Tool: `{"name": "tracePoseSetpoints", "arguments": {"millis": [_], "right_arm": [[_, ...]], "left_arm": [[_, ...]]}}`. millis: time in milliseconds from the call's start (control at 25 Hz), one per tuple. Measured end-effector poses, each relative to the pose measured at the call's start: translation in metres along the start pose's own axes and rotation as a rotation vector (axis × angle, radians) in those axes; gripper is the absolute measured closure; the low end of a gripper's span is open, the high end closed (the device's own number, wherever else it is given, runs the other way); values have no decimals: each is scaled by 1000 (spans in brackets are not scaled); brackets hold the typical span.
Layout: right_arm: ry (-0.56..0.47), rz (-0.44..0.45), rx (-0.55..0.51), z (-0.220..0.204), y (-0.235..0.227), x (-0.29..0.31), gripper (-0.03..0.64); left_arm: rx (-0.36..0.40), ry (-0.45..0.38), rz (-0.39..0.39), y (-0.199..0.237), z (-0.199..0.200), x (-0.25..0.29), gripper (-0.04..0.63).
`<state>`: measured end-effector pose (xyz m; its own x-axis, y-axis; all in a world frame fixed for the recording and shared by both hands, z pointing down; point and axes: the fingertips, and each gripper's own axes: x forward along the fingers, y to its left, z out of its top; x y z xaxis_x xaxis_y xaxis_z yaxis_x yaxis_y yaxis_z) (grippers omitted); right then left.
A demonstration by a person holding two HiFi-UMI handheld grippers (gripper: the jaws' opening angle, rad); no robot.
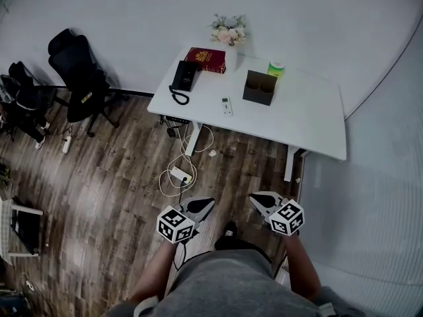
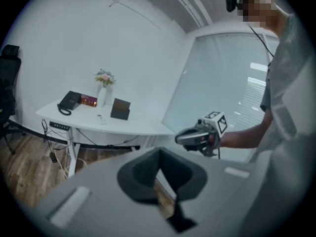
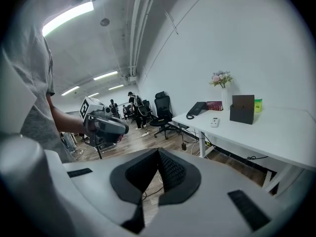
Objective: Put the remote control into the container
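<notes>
A small white remote control (image 1: 227,105) lies on the white table (image 1: 310,121), just left of a dark brown open container (image 1: 258,88). The same remote control (image 3: 215,122) and container (image 3: 243,109) show far off in the right gripper view; in the left gripper view the container (image 2: 120,109) stands on the distant table. My left gripper (image 1: 206,204) and right gripper (image 1: 256,197) hang over the wooden floor, well short of the table. Both are shut with nothing between the jaws.
On the table also stand a black desk phone (image 1: 183,78), a red box (image 1: 205,59), a flower vase (image 1: 229,35) and a green-lidded cup (image 1: 275,68). Black office chairs (image 1: 79,74) stand at the left. Cables and a power strip (image 1: 180,174) lie on the floor before the table.
</notes>
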<state>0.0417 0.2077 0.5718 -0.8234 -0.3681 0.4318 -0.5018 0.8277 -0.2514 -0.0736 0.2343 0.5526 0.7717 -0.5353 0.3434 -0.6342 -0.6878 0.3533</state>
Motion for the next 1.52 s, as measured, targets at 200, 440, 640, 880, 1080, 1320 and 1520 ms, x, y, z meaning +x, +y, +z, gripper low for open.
{"name": "tracePoseSetpoints", "arguments": {"millis": [200, 440, 640, 880, 1080, 1320, 1520], "right_arm": [[2, 21, -8, 6, -18, 3, 600], [-27, 29, -8, 17, -33, 4, 600], [-21, 44, -27, 18, -36, 4, 600], [-15, 56, -36, 15, -40, 1, 600], [-10, 65, -42, 15, -40, 1, 600], [-5, 68, -42, 13, -38, 5, 600], [7, 54, -40, 13, -48, 8, 600]], "left_arm": [[-1, -9, 19, 9, 11, 16, 595], [15, -11, 19, 9, 23, 34, 595], [21, -13, 28, 10, 26, 42, 595], [16, -21, 37, 8, 25, 49, 595], [19, -22, 41, 3, 25, 48, 595], [10, -19, 52, 9, 22, 42, 595], [8, -15, 38, 17, 25, 51, 595]]}}
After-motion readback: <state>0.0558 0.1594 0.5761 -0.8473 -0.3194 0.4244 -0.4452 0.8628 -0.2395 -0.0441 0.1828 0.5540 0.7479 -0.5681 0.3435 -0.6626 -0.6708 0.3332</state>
